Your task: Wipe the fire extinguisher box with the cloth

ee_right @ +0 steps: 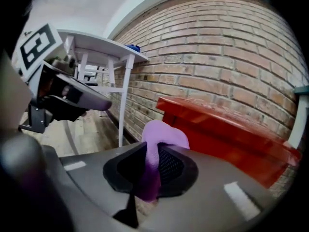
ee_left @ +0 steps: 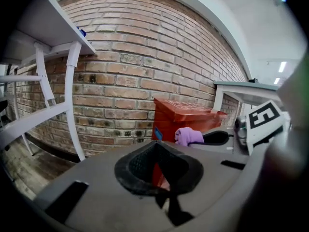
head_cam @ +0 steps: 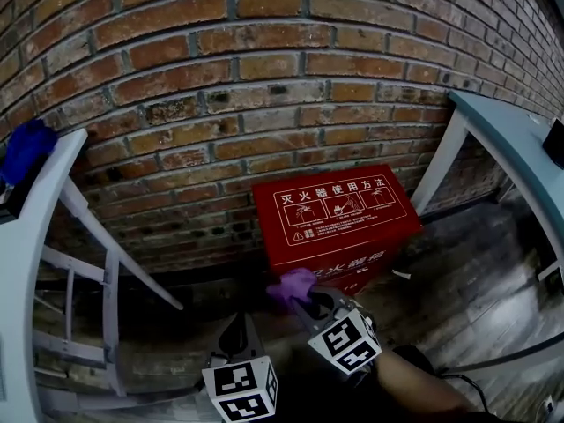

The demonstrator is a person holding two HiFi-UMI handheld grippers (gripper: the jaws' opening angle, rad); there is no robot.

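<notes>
white table frame (head_cam: pixel 106 271) at far left against the brick wall (head_cam: pixel 264 69), blue item (head_cam: pixel 26 148) on its top. left gripper (head_cam: pixel 236 331) sits low in the head view, left of the box and apart from it. its jaws are pinched together with nothing between them, only a sliver of red showing past them. purple cloth (head_cam: pixel 293 284) is next, bunched and clamped in the right gripper (ee_right: pixel 147 170), whose jaws are clenched on it. cloth sits at the lower left front corner of the red fire extinguisher box (head_cam: pixel 339 214); contact unclear. box stands on the floor (head_cam: pixel 467 271) against the wall, white instruction print on its sloped top. pale table (head_cam: pixel 511 139) at right.
</notes>
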